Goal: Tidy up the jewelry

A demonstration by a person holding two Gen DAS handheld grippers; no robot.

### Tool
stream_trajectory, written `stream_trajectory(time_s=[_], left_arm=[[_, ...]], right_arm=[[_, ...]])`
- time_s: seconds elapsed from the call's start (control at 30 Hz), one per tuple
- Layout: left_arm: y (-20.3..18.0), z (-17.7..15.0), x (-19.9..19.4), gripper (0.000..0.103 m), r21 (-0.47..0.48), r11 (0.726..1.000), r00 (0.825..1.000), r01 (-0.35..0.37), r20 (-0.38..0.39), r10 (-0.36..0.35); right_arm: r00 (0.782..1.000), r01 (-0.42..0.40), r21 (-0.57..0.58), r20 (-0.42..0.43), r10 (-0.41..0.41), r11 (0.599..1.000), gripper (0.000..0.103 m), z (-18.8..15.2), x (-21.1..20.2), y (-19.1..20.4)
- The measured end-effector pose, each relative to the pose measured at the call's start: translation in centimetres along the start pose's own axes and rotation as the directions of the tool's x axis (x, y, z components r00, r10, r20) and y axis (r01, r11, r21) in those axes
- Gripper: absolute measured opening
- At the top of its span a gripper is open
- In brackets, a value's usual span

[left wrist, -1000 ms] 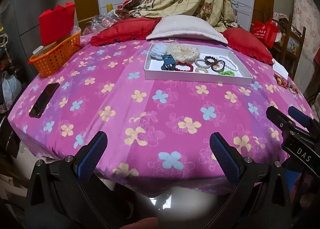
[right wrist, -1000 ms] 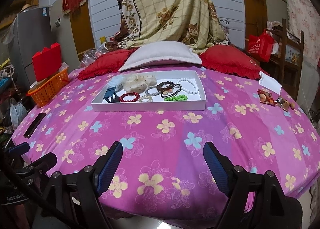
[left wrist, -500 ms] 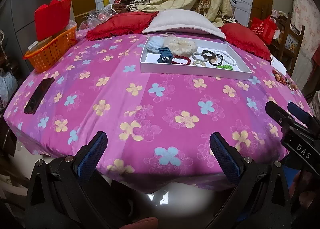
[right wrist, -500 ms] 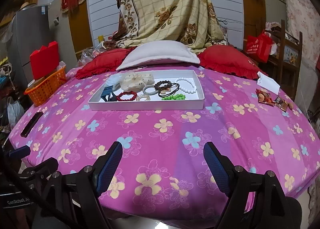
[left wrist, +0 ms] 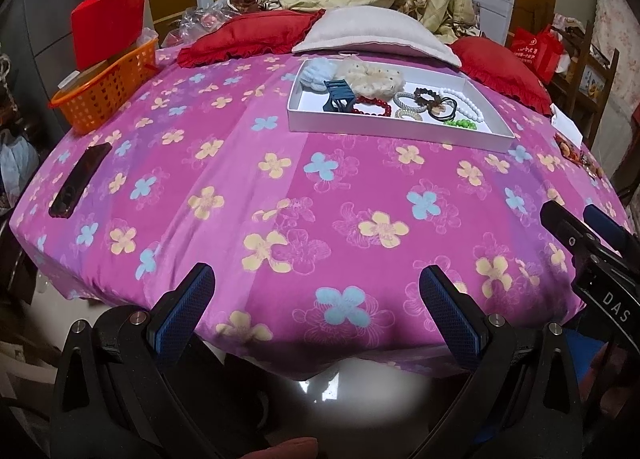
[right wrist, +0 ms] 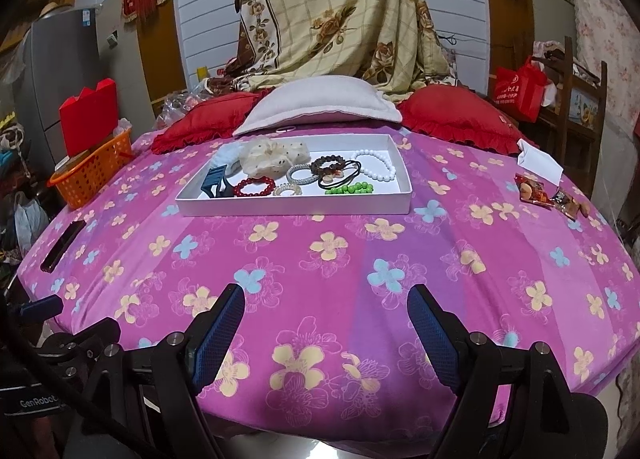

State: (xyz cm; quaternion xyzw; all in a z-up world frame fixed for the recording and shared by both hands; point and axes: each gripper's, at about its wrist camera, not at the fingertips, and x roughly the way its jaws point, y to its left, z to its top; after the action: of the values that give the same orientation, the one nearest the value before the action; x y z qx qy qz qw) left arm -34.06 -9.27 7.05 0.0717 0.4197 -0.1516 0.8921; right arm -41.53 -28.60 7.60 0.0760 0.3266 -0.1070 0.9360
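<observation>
A white tray (left wrist: 400, 131) (right wrist: 296, 207) lies far back on the pink flowered bedspread. In it are a blue hair claw (right wrist: 216, 183), a red bead bracelet (right wrist: 254, 186), a white bead bracelet (right wrist: 376, 167), green beads (right wrist: 352, 189), dark hair ties (right wrist: 340, 173) and cream and pale blue scrunchies (right wrist: 272, 155). My left gripper (left wrist: 316, 291) hangs open over the bed's near edge, nothing between its fingers. My right gripper (right wrist: 326, 311) is open too, well short of the tray, and shows at the right of the left wrist view (left wrist: 588, 227).
An orange basket (left wrist: 108, 87) with a red box stands at the left edge, a dark phone (left wrist: 78, 179) lies on the left. Red and white pillows (right wrist: 320, 103) sit behind the tray. Snack packets (right wrist: 548, 195) and white paper (right wrist: 540, 163) lie at right.
The left wrist view has shifted slightly, so the bed and tray sit a little higher and farther left. The right gripper has stayed put. Both grippers stay open.
</observation>
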Motion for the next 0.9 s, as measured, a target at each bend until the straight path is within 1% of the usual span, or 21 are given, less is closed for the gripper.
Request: stream_trajectory(time_s=[0.9], left_arm=[[0.1,-0.2,1.0,0.102,0.0,1.0,1.0,-0.013,-0.014,0.013]], right_arm=[[1.0,-0.008,0.0,-0.024,0.008,1.0,0.083,-0.5,1.2,0.0]])
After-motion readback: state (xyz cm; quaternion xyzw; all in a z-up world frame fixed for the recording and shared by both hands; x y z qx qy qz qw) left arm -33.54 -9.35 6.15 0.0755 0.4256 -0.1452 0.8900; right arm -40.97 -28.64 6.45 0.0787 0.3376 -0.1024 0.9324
